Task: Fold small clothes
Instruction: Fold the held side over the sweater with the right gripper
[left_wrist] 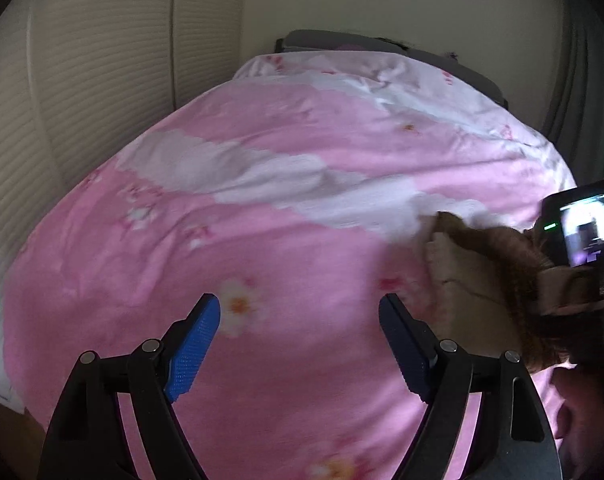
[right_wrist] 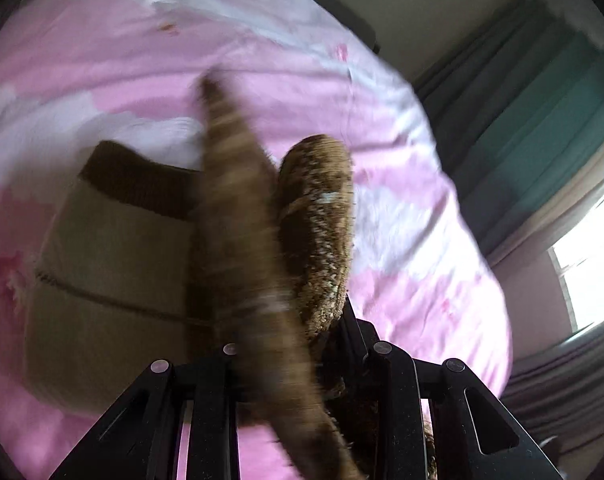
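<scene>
Bed covered w/ pink floral duvet (left_wrist: 286,208), white cloud-like patches across it; ribbed cream wall panels (left_wrist: 82,92) at left, grey-green curtain (right_wrist: 534,120) and bright window (right_wrist: 594,256) at right.

L gripper (left_wrist: 300,344): blue-padded fingers (left_wrist: 194,356) set wide apart, nothing between them, only duvet seen below.

R gripper (right_wrist: 298,340): fingers narrow, clamped on a brown/tan knit garment (right_wrist: 238,240). Fingertips hidden by fabric. One brown ribbed part is lifted and blurred, pointing away from the camera; a speckled brown fold (right_wrist: 318,232) sits just right of it. The tan panel w/ dark brown band (right_wrist: 114,248) lies on the duvet at left.

In L wrist view the same garment (left_wrist: 478,272) is seen at right edge, held up off the duvet, w/ R gripper's lit screen (left_wrist: 586,224) just beyond it. Much motion blur in R view.
</scene>
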